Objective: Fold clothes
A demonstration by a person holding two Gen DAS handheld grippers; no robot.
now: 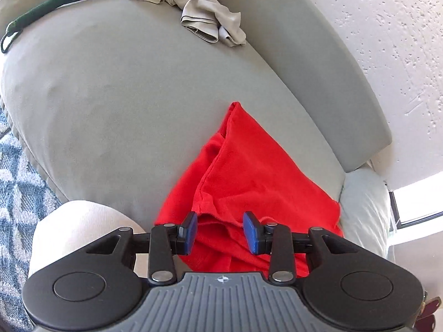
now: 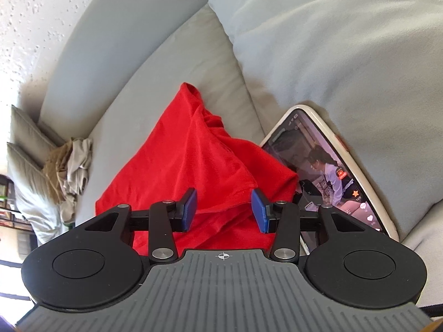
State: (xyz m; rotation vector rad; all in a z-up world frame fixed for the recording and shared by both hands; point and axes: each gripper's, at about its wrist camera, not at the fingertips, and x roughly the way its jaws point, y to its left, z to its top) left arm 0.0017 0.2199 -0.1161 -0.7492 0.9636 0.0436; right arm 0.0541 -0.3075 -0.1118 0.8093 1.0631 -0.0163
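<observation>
Step in hand looked like the pickup before folding: both claws were over the red garment [image 1: 249, 171] and neither had hold of it.

Left claw [image 1: 220, 232]: blue pads [image 1: 191, 232] spread apart, nothing between them, hovering over the garment's near hem edge. Can't tell if the tips touched cloth.
Right claw [image 2: 223, 211]: pads also apart, empty, above the same garment's near edge on the phone side.

Garment position: on the grey sofa seat cushion [image 1: 124, 96], near the corner by the armrest, its far end running to a point toward the backrest. In the right view its right edge sat just beside, maybe touching, a phone [image 2: 332, 166] propped against the back cushion [image 2: 332, 41], screen on.

Look of it: plain bright red, soft knit, loosely bunched, not flat. Several layers overlapped with a hem seam running diagonally; rough triangular heap. No clean fold visible, so I'd judge folding barely begun.

Next move, my guess: each claw closes on 1 corner or hem edge, then lift and spread it flat on the open cushion area. Needs a single-layer pinch; layers are stacked, so grabbing 2 is a risk. Right claw should stay off the phone.

Also there: a crumpled beige clothes pile [image 1: 193, 8] at the far end of the sofa, and a patterned blue rug [image 1: 16, 188] on the floor.
</observation>
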